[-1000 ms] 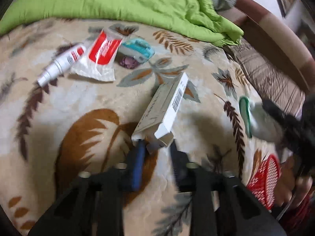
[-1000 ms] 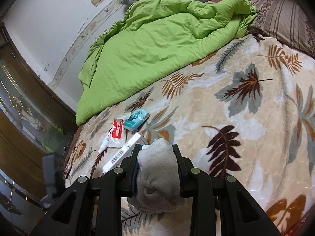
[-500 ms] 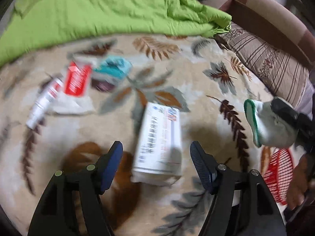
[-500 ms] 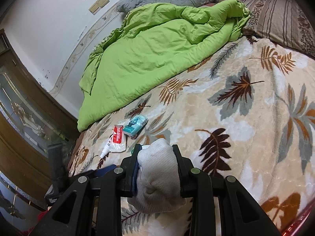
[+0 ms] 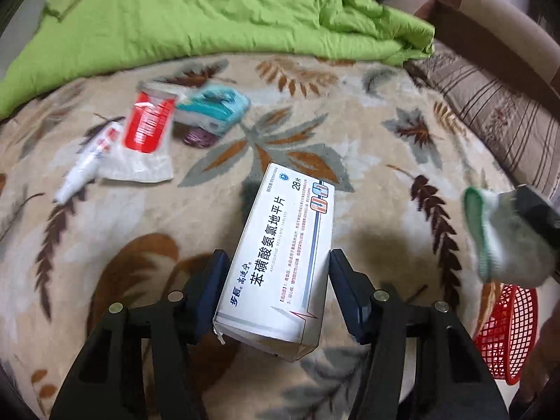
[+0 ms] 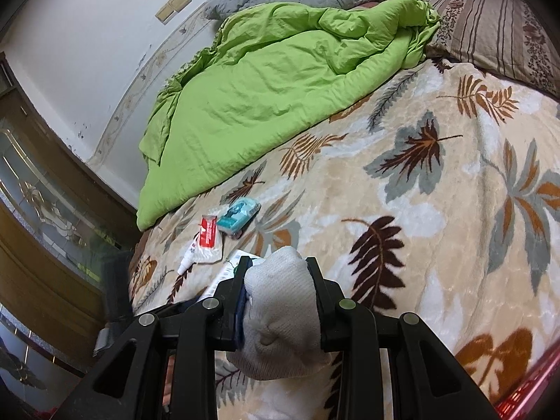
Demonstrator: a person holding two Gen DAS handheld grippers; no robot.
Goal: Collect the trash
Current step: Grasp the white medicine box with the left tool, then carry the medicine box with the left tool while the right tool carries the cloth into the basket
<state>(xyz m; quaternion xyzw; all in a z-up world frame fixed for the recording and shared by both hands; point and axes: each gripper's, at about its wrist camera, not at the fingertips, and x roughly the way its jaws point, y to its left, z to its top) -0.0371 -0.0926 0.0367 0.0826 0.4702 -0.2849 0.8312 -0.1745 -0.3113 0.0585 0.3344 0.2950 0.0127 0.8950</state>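
A white medicine box sits between the fingers of my left gripper, which touch both of its long sides; the grip looks closed on it. On the leaf-patterned blanket behind it lie a red and clear packet, a small white tube and a teal packet. My right gripper is shut on a grey sock, which also shows in the left wrist view. A red mesh basket sits below that sock.
A crumpled green duvet covers the far part of the bed. A striped pillow lies on the right by the brown headboard. A wooden cabinet with glass stands beside the bed.
My left gripper let go of the box's end, opened wide, and now closes on the box's two long sides. The right gripper kept the sock and shifted slightly.
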